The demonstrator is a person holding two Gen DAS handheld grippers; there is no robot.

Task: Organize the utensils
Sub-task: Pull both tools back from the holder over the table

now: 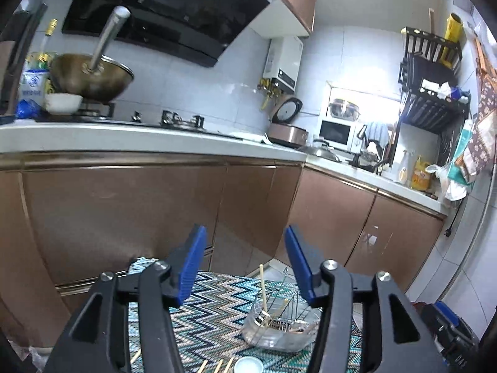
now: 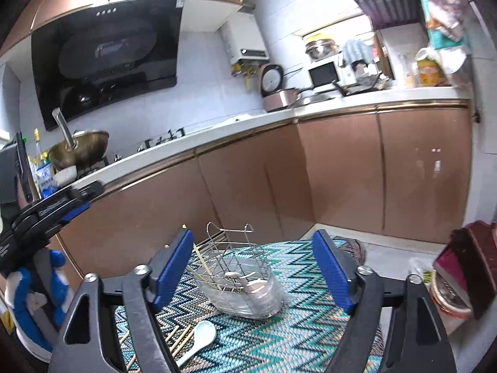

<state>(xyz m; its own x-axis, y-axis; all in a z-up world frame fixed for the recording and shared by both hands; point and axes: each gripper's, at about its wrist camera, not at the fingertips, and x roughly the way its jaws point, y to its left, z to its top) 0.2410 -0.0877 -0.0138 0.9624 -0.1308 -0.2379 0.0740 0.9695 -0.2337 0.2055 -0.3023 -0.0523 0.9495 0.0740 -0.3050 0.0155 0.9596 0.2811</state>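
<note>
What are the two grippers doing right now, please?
Left gripper: open, holding nothing.
Right gripper: open, holding nothing.

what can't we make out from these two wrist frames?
- Chopsticks on the mat: count unclear; the right gripper frame covers them in the right view, and the bottom edge cuts them in the left.
- White spoon: handle end hidden behind the gripper frame, right view; only a bit shows in the left view.
- Utensil holder contents: wire and clear plastic overlap, both views.
- Left gripper: only its side shows in the right view.
</note>
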